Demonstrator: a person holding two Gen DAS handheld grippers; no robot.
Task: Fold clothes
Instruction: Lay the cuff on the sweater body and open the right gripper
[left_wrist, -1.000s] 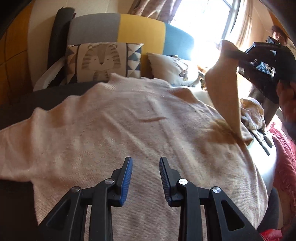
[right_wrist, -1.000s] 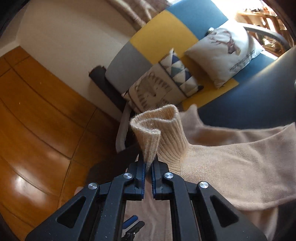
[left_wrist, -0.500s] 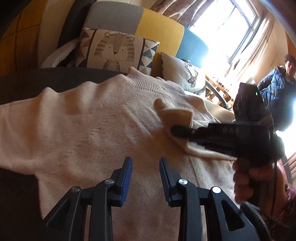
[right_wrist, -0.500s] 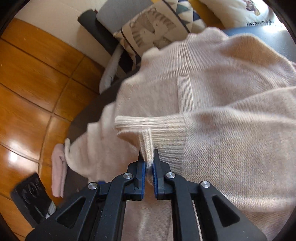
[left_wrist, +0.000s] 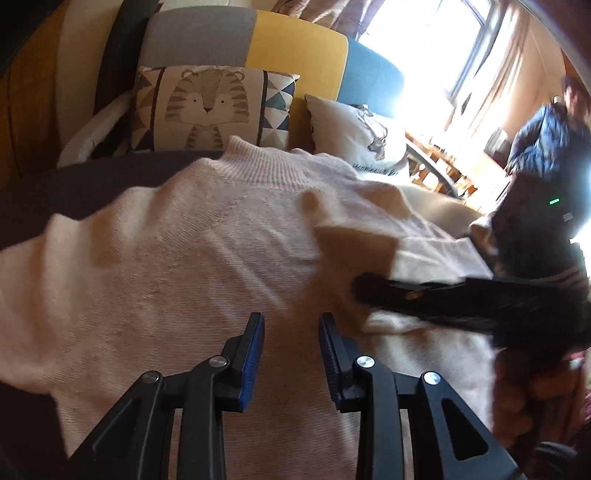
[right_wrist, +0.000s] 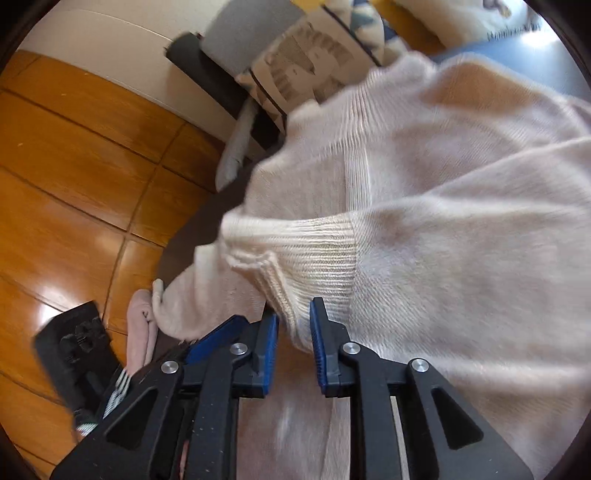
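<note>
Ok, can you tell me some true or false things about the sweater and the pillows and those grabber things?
1. The sweater is cream-coloured. True.
2. The sleeve cuff lies folded onto the sweater's body. True.
3. The right gripper is squeezing the cuff tight. False: its fingers have just been opening, and the cuff sits loose between them.
4. The left gripper holds the sweater's collar. False: it is open with nothing gripped.
5. The tiger pillow lies on the floor. False: it leans on the sofa back.

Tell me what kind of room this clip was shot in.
Most likely a home living room. A patchwork sofa holds a tiger cushion, a curtained window stands behind it, and the floor is glossy wood. A cream sweater lies spread out for folding.
</note>
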